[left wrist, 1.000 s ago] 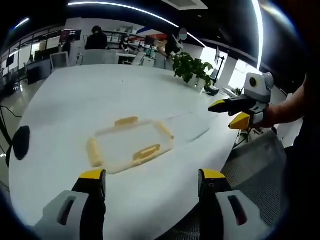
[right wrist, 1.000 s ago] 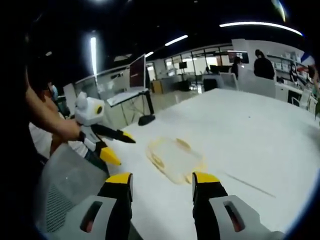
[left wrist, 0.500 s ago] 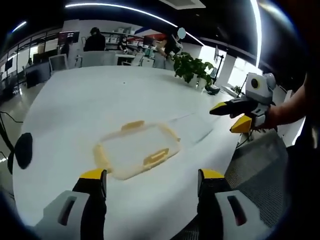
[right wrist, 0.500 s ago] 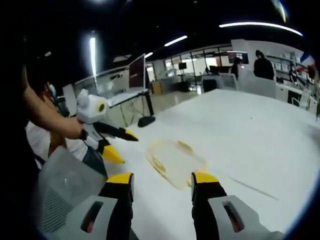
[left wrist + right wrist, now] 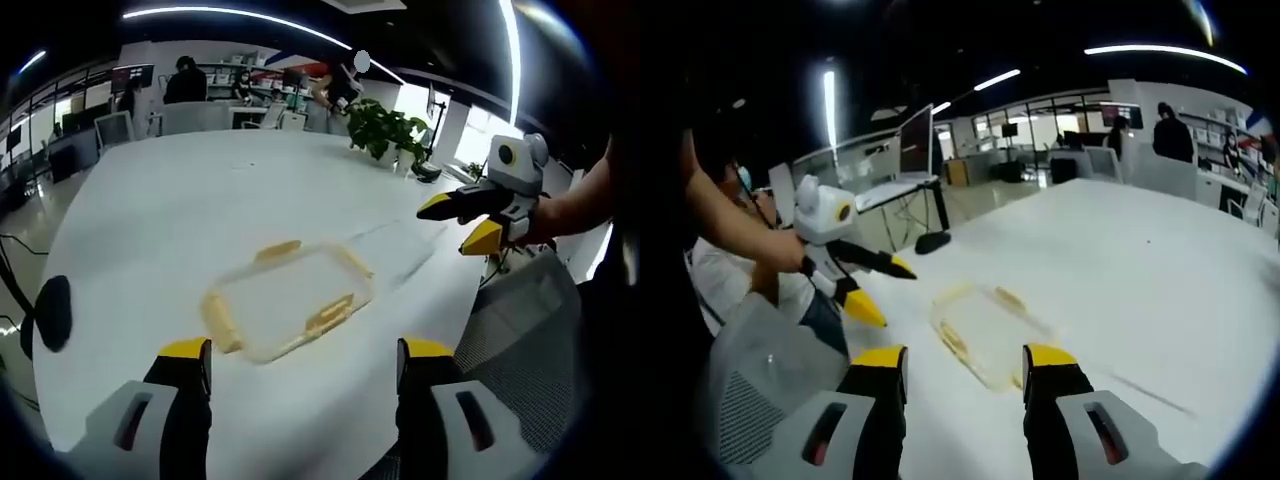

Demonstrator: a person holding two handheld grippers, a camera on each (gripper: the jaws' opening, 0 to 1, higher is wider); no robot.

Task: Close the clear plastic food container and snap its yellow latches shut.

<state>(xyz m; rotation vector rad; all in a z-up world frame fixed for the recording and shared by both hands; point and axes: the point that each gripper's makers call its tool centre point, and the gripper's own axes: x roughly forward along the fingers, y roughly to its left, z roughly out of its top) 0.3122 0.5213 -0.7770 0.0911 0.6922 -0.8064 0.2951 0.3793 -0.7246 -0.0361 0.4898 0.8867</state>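
container (image 5: pixel 288 300) lies flat on white counter (image 5: pixel 150 210), nearer than 1 s ago | left gripper (image 5: pixel 300 375) jaws spread, empty | right gripper (image 5: pixel 470 222) at 3 o'clock, spread | yellow latches (image 5: pixel 330 313) untouched, approach phase

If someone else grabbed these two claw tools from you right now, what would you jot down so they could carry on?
Left gripper: open, holding nothing, above the table's near edge.
Right gripper: open, holding nothing, also off the table.
The clear plastic food container with yellow latches lies flat on the round white table, ahead of both grippers, untouched.
Done: its lid seems to lie in place, though the pictures are too blurred to be sure.
Left: check the lid sits square, then press each yellow latch down until it snaps.
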